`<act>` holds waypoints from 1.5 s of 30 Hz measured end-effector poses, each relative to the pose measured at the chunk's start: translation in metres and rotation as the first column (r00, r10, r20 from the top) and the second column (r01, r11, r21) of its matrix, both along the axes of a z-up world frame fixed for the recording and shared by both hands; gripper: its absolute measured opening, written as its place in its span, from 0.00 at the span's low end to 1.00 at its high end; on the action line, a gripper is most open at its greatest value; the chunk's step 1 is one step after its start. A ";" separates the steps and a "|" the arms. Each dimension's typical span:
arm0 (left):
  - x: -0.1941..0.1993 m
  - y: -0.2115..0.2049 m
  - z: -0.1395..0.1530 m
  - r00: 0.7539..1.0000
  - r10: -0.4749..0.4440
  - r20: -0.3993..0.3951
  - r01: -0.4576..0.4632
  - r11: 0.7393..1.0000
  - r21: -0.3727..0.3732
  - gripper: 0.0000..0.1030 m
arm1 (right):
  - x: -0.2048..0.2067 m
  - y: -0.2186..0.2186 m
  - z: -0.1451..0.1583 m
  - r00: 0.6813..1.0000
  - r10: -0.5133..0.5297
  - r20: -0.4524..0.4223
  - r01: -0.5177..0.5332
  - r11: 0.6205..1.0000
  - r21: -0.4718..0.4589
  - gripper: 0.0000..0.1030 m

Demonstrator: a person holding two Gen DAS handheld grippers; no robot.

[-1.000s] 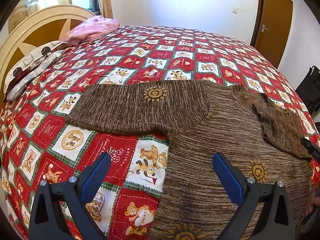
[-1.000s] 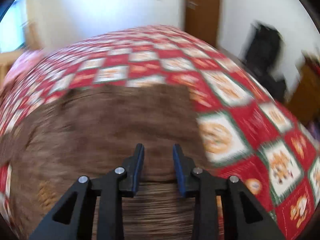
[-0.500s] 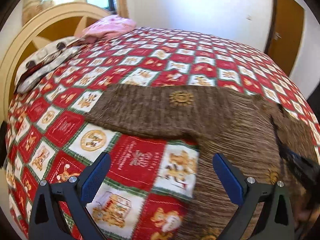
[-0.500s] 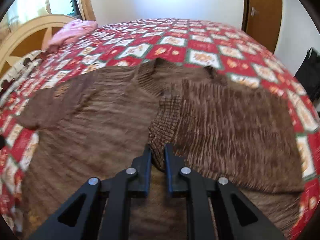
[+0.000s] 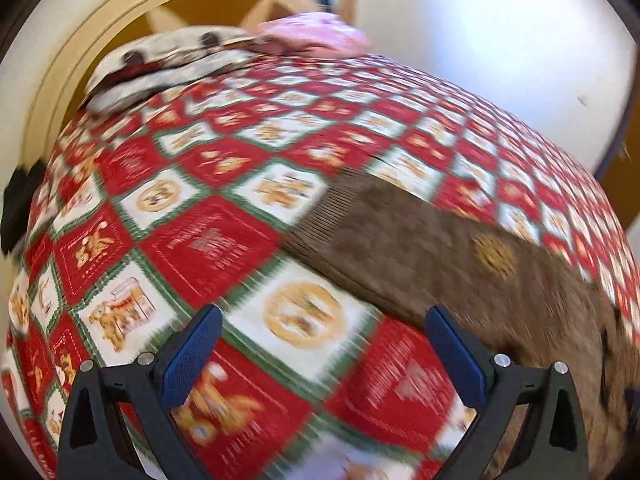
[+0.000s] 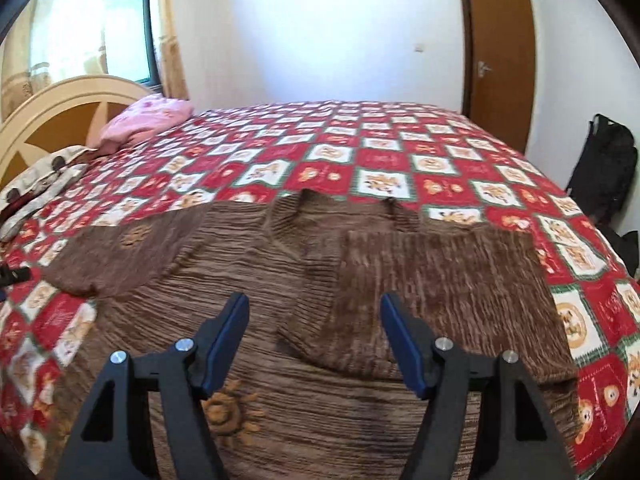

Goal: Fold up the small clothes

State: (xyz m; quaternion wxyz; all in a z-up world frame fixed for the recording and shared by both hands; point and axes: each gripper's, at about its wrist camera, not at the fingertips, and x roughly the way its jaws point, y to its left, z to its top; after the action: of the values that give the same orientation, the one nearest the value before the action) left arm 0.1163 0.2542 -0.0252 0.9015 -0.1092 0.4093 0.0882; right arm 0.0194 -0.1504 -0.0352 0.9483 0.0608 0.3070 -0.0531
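A brown knit sweater [image 6: 304, 320] with yellow sun motifs lies flat on the bed. Its right sleeve [image 6: 432, 292] is folded inward over the body. Its left sleeve [image 6: 120, 256] stretches out to the left; it also shows in the left wrist view [image 5: 420, 248]. My right gripper [image 6: 314, 332] is open and empty, hovering above the folded sleeve's cuff. My left gripper [image 5: 320, 344] is open and empty above the quilt, just short of the left sleeve's cuff [image 5: 320, 216]. The left wrist view is blurred.
The bed carries a red, white and green Christmas quilt [image 6: 380, 152]. Pillows [image 6: 148, 120] and a cream headboard [image 6: 52, 108] are at the far left. A brown door [image 6: 500, 60] and a black bag [image 6: 604, 168] stand at the right.
My right gripper has opened, let go of the right sleeve and drawn back. My left gripper has swung left toward the outstretched left sleeve's cuff.
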 end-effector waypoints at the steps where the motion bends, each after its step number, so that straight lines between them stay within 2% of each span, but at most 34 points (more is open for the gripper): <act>1: 0.006 0.008 -0.001 1.000 0.024 0.006 -0.024 0.999 -0.024 0.99 | 0.001 -0.001 -0.003 1.000 -0.006 0.002 0.006 1.000 -0.002 0.69; 5: 0.030 0.025 -0.008 0.998 0.060 0.003 -0.059 0.989 -0.135 0.99 | 0.004 -0.003 -0.011 1.000 -0.006 -0.022 0.006 1.000 0.015 0.69; 9: 0.056 0.023 -0.031 0.996 0.059 -0.069 -0.072 0.977 -0.200 0.98 | 0.004 -0.004 -0.013 1.000 0.000 -0.028 0.001 1.000 0.018 0.70; 14: 0.064 0.004 -0.036 0.994 0.078 -0.073 -0.083 0.994 -0.074 0.97 | 0.007 -0.005 -0.018 0.999 0.008 -0.053 -0.006 1.000 0.027 0.70; 15: 0.064 0.003 -0.036 0.994 0.086 -0.067 -0.090 0.994 -0.061 0.92 | 0.007 -0.005 -0.019 0.998 0.007 -0.058 -0.006 1.000 0.029 0.70; 17: 0.065 0.002 -0.037 0.994 0.099 -0.054 -0.100 0.995 -0.015 0.52 | 0.009 -0.006 -0.021 0.997 0.004 -0.075 -0.001 0.999 0.034 0.70; 19: 0.068 0.004 -0.039 0.993 0.110 -0.051 -0.109 0.994 0.009 0.35 | 0.011 -0.006 -0.023 0.996 0.002 -0.086 0.001 0.999 0.039 0.70; 21: 0.068 0.010 -0.039 0.993 0.111 -0.039 -0.111 0.994 -0.012 0.23 | 0.011 -0.007 -0.024 0.996 -0.002 -0.092 0.006 0.999 0.045 0.70; 22: 0.067 0.012 -0.038 0.995 0.099 -0.027 -0.100 0.994 -0.032 0.14 | 0.011 -0.007 -0.024 0.996 -0.002 -0.093 0.006 0.999 0.047 0.70; 23: 0.068 0.012 -0.036 0.996 0.084 -0.019 -0.085 0.995 -0.044 0.09 | 0.011 -0.008 -0.024 0.996 -0.003 -0.093 0.008 0.999 0.050 0.70; 24: 0.069 0.010 -0.033 0.997 0.072 -0.014 -0.073 0.996 -0.043 0.09 | 0.010 -0.008 -0.024 0.996 -0.003 -0.093 0.008 0.999 0.052 0.70; 27: 0.069 -0.003 -0.022 0.999 0.052 0.009 -0.052 0.999 0.008 0.08 | 0.010 -0.009 -0.024 0.996 -0.007 -0.090 0.012 0.998 0.056 0.70; 31: 0.054 -0.039 0.015 0.991 -0.041 0.127 0.034 0.998 0.057 0.08 | 0.003 -0.014 -0.015 0.998 -0.031 -0.045 0.035 0.996 0.080 0.70; 32: 0.048 -0.057 0.029 0.982 -0.085 0.170 0.070 0.994 0.088 0.08 | 0.001 -0.017 -0.013 0.999 -0.038 -0.037 0.042 0.995 0.091 0.70; 34: 0.038 -0.085 0.045 0.965 -0.156 0.212 0.136 0.985 0.104 0.08 | 0.001 -0.021 -0.011 0.998 -0.050 -0.032 0.053 0.993 0.102 0.70; 37: 0.012 -0.146 0.064 0.906 -0.324 0.270 0.296 0.945 0.140 0.08 | 0.000 -0.027 -0.015 0.997 -0.074 -0.038 0.078 0.990 0.118 0.70; 38: 0.006 -0.160 0.065 0.894 -0.355 0.272 0.327 0.934 0.145 0.08 | 0.000 -0.029 -0.018 0.996 -0.075 -0.047 0.081 0.988 0.132 0.70; 40: -0.011 -0.203 0.060 0.846 -0.466 0.260 0.441 0.885 0.151 0.08 | 0.000 -0.034 -0.020 0.995 -0.081 -0.054 0.089 0.983 0.164 0.70; 41: -0.018 -0.219 0.054 0.831 -0.497 0.248 0.470 0.867 0.164 0.08 | 0.000 -0.037 -0.021 0.995 -0.084 -0.052 0.092 0.980 0.178 0.70; 44: -0.030 -0.261 0.028 0.803 -0.571 0.171 0.546 0.819 0.173 0.08 | -0.001 -0.043 -0.023 0.994 -0.095 -0.057 0.105 0.972 0.209 0.70; 45: -0.032 -0.269 0.020 0.799 -0.582 0.151 0.559 0.812 0.167 0.08 | -0.001 -0.045 -0.024 0.993 -0.096 -0.061 0.107 0.970 0.220 0.70</act>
State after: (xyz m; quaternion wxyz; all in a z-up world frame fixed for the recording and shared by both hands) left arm 0.0848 -0.0151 -0.0049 0.9264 0.0629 0.3271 -0.1755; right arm 0.0184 -0.1955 -0.0593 0.9235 0.1809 0.3313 -0.0684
